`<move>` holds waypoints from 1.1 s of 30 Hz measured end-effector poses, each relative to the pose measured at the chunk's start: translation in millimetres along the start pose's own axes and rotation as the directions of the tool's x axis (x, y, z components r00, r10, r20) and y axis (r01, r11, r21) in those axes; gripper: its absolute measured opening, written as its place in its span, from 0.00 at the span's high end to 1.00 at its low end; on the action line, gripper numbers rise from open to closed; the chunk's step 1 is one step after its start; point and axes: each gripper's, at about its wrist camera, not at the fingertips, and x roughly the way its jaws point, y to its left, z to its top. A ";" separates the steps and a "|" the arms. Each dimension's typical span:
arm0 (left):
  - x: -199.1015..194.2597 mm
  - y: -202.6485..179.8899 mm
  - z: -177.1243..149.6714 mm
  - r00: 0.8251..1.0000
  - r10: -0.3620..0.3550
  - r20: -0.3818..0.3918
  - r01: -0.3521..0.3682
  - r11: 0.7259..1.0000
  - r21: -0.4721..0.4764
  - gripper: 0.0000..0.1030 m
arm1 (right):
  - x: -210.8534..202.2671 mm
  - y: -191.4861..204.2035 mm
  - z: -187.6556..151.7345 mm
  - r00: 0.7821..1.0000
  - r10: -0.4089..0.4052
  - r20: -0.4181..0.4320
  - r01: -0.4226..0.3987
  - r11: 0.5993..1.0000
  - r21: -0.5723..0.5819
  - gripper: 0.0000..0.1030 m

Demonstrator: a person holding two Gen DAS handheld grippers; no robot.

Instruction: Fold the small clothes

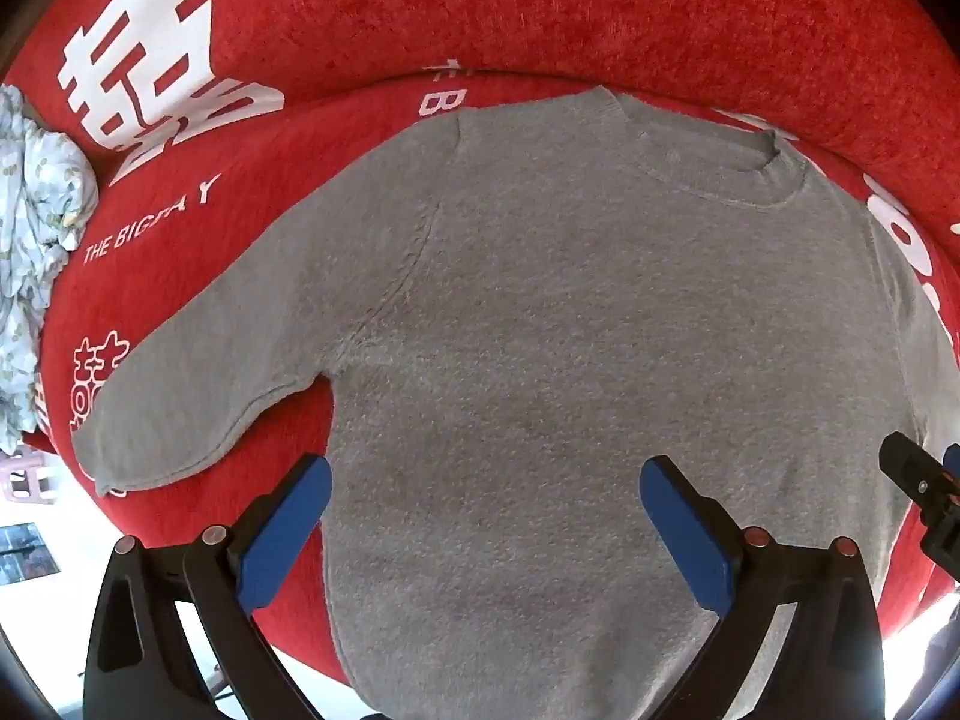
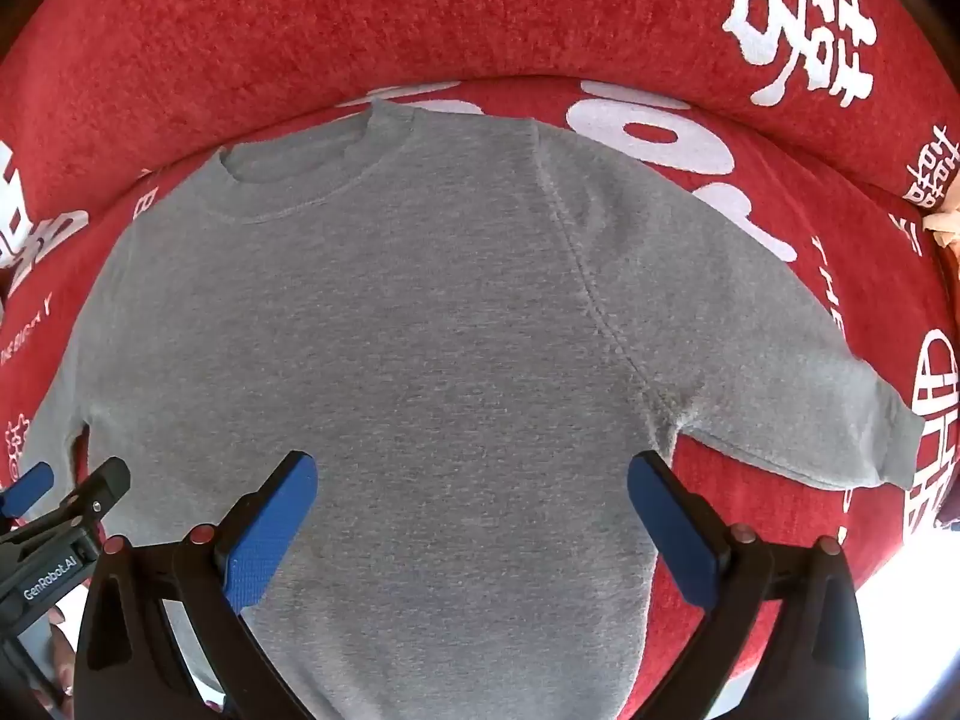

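Grey sweatshirt flat on red sofa cover; floral cloth at 9 o'clock. Left gripper, right gripper: jaws fully spread, empty.

Both views bright and evenly lit, daylight-like. Strong overexposure at the lower corners: blown-out white beyond the red cover at lower left in the left wrist view, lower right in the right wrist view. Shadows faint and soft under the grey sweater sleeves. Heavy fisheye bowing; straight edges curve, dark vignette in the corners. Centre sharp (knit texture resolves), margins slightly soft. No motion blur.
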 end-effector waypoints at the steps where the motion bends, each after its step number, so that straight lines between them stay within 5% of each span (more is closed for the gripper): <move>1: 0.1 0.2 -0.1 1.000 0.000 0.000 0.000 1.000 0.000 0.00 | 0.0 0.9 -0.2 1.000 -0.001 0.000 0.001 1.000 0.000 0.00; 33: 7.1 1.5 2.6 1.000 -0.019 0.005 0.019 1.000 -0.015 0.00 | 1.4 10.1 1.5 1.000 -0.003 -0.007 0.003 1.000 0.002 0.00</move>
